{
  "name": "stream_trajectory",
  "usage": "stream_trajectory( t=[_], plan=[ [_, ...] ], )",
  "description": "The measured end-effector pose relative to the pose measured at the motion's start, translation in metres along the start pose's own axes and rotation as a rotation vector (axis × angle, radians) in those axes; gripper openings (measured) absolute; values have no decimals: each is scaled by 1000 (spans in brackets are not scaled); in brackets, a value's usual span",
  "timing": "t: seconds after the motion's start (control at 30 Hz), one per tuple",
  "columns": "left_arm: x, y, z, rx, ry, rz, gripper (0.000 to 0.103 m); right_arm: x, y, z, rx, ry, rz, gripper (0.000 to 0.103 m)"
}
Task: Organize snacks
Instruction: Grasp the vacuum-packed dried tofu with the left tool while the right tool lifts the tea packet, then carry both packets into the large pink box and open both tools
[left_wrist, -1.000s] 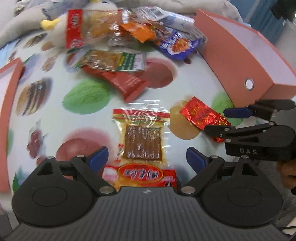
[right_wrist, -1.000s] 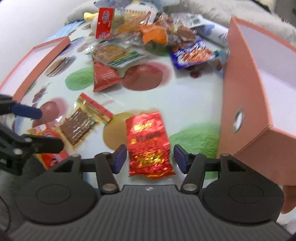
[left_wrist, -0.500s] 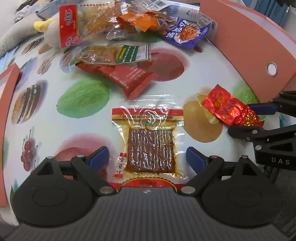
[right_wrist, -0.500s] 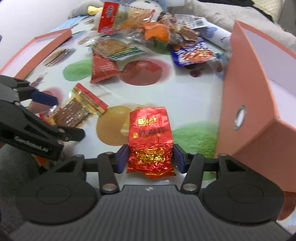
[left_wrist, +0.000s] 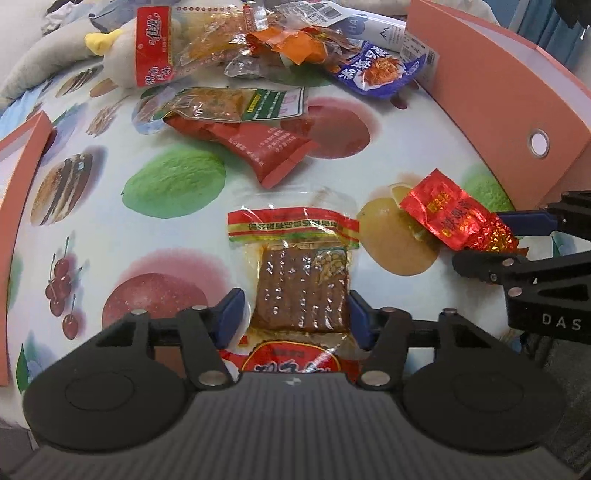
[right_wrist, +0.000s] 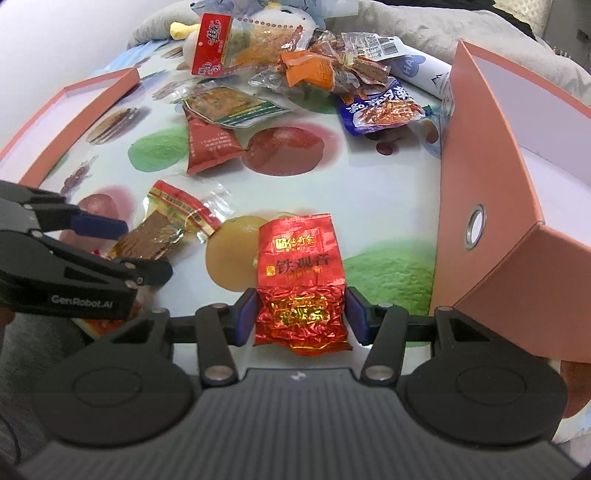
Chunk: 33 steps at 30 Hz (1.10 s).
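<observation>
The right gripper (right_wrist: 302, 314) clamps a crinkled red foil packet (right_wrist: 301, 280) by its lower end, blue pads pressed to both edges, while the left gripper (left_wrist: 294, 315) closes around a clear packet of brown dried tofu (left_wrist: 301, 291), its pads touching or nearly touching the packet's sides. Both packets lie near the front edge of a fruit-print tablecloth (left_wrist: 173, 181), just beside each other, each gripped at the end nearest its tool so the rest points away over the cloth; whether either has left the surface cannot be told.

Judging by the task, the two are about to be sorted into boxes. The tall pink box (right_wrist: 491, 177) stands close on the right of the foil packet, its wall upright and its opening above, so that packet would likely have to rise over the rim. A shallow pink tray (right_wrist: 70, 118) lies along the left edge, well apart from the tofu packet, with bare cloth between.

Farther back, a dark red pouch (left_wrist: 258, 147) and a green-labelled packet (left_wrist: 236, 105) overlap, and a heap of loose snacks (left_wrist: 280, 44) crowds the far end.
</observation>
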<state>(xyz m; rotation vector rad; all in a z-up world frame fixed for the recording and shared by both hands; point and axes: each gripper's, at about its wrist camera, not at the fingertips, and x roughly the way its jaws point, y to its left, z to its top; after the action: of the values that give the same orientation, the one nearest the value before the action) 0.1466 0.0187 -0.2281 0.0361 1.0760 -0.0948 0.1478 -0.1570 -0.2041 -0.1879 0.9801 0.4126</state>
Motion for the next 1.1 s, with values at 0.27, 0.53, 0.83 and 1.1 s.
stream_trajectory(
  t=[0.27, 0.53, 0.83, 1.1],
  plan=[
    [-9, 11, 0, -111, -20, -24, 59, -10, -4, 5, 56, -14, 12, 54],
    [-35, 21, 7, -234, -42, -52, 57, -32, -2, 18, 71, -57, 19, 54],
    [-66, 21, 19, -297, -82, -62, 57, -67, -5, 35, 106, -123, 32, 54],
    [-122, 4, 56, -332, -197, -76, 57, -110, -16, 55, 144, -219, 38, 54]
  ],
)
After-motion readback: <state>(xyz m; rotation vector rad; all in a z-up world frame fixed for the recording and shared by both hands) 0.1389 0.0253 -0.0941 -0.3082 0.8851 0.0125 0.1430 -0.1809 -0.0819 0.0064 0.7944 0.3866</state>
